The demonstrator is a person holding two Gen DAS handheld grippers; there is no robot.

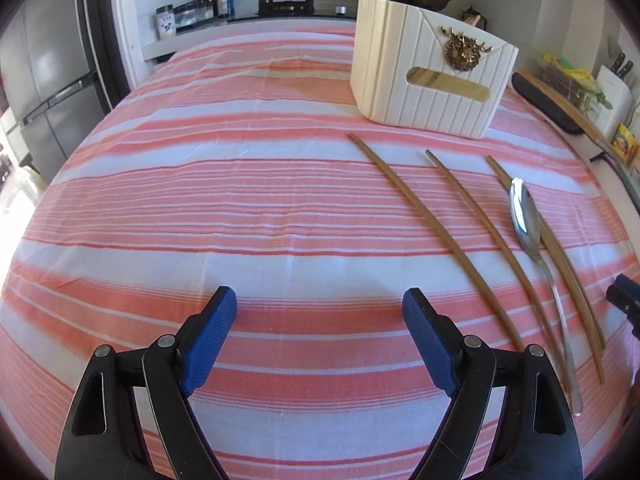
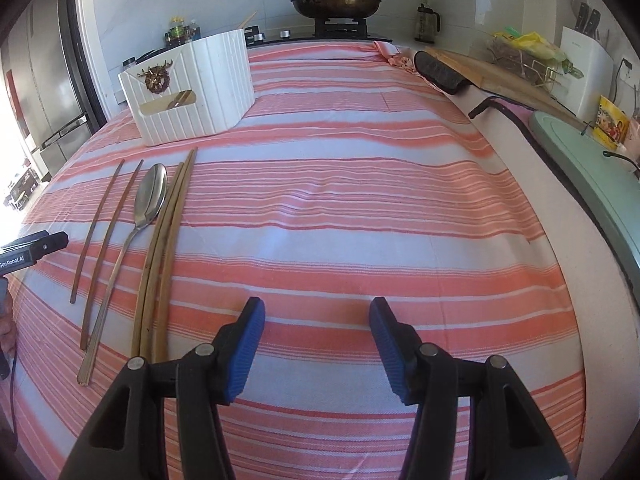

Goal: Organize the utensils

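Blue pads face each other across a wide gap on the left gripper, which hovers low over the striped cloth with nothing between its fingers; the right gripper hangs the same way over its own patch of cloth, jaws spread and holding nothing. Both sit back from the work, which reads as a start-of-task stance: open and ready, each with a clear line to the utensils. Those lie between the two grippers, to the left one's right and to the right one's left, in a loose row pointing toward the holder. I count four chopsticks and one spoon. Two darker chopsticks lie singly, the outer and the inner near each other but apart; two paler ones lie side by side, touching along much of their length, on the far side of the spoon. The spoon rests bowl toward the holder, its bowl just beside or slightly over the pale pair; which, I cannot tell. The white ribbed holder stands upright just beyond the tips, with a gold ornament on its front and a slot through which something wooden shows, so it probably holds a piece already. Laying everything parallel and aimed at the holder likely makes each pickup a short lift and drop. None of the five on the cloth is yet put away.
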